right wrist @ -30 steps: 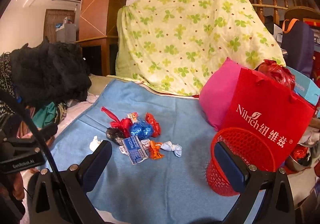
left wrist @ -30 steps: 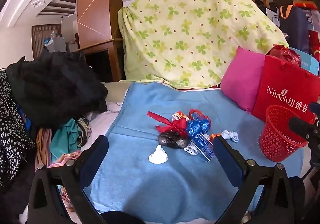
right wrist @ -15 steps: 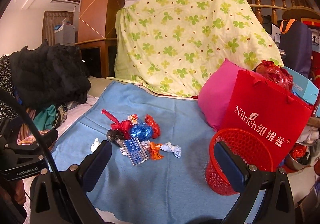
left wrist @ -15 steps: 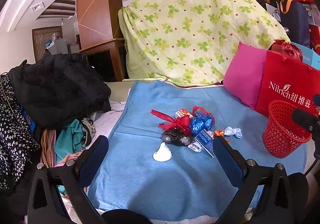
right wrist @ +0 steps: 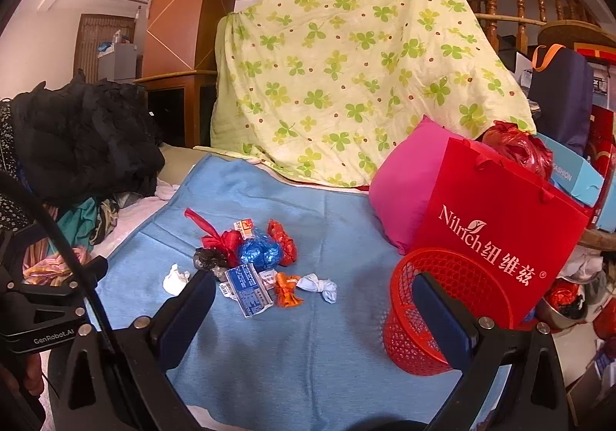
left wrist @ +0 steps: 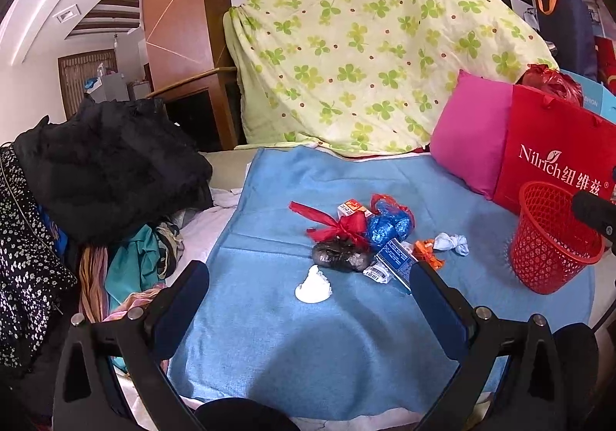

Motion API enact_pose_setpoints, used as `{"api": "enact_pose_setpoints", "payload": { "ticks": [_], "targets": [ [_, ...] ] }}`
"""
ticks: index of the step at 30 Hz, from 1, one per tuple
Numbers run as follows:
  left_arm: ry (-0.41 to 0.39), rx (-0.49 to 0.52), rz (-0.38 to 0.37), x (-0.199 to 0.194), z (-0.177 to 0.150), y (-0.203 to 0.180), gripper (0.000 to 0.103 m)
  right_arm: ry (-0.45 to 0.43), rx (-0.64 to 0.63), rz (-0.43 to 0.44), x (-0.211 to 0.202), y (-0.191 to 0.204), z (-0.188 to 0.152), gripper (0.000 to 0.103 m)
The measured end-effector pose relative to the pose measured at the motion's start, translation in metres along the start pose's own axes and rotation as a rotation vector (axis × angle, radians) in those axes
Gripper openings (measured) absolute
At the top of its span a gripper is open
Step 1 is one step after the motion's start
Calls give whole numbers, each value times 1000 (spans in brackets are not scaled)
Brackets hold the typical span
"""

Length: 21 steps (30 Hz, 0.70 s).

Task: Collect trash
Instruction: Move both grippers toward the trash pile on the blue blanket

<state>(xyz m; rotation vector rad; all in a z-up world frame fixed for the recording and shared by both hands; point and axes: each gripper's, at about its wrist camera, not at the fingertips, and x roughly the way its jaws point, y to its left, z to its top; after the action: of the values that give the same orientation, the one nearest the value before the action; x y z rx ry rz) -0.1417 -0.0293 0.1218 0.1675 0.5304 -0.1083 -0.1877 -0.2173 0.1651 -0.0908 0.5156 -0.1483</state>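
A small heap of trash lies on the blue blanket (left wrist: 269,334): a white crumpled tissue (left wrist: 313,284), a dark wad (left wrist: 340,255), a red ribbon bag (left wrist: 338,227), a blue foil ball (left wrist: 387,227), a blue-white packet (left wrist: 396,261), an orange wrapper (left wrist: 425,252) and a white knotted scrap (left wrist: 450,242). A red mesh basket (left wrist: 550,242) stands at the right. My left gripper (left wrist: 308,288) is open and empty, short of the heap. My right gripper (right wrist: 312,294) is open and empty; the packet (right wrist: 248,288), the orange wrapper (right wrist: 287,288) and the basket (right wrist: 423,311) show in its view.
A red paper bag (right wrist: 496,230) and a pink pillow (right wrist: 404,192) stand behind the basket. A clover-print quilt (right wrist: 346,76) rises at the back. A pile of dark clothes (left wrist: 104,169) lies at the left. The left gripper's body (right wrist: 38,315) shows at the right wrist view's left edge.
Both grippers have drawn back and shifted slightly; the heap and basket sit a little farther and more to the right in the left view. Both stay open. No trash has moved.
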Motion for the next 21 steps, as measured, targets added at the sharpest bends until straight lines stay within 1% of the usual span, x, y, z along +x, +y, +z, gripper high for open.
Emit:
{"api": "enact_pose_setpoints", "payload": {
  "ticks": [9, 21],
  "targets": [
    [12, 25, -4, 2, -2, -6, 103, -5, -5, -7, 0, 1, -1, 103],
    [37, 9, 3, 12, -9, 1, 103, 16, -13, -8, 6, 6, -1, 103]
  ]
}}
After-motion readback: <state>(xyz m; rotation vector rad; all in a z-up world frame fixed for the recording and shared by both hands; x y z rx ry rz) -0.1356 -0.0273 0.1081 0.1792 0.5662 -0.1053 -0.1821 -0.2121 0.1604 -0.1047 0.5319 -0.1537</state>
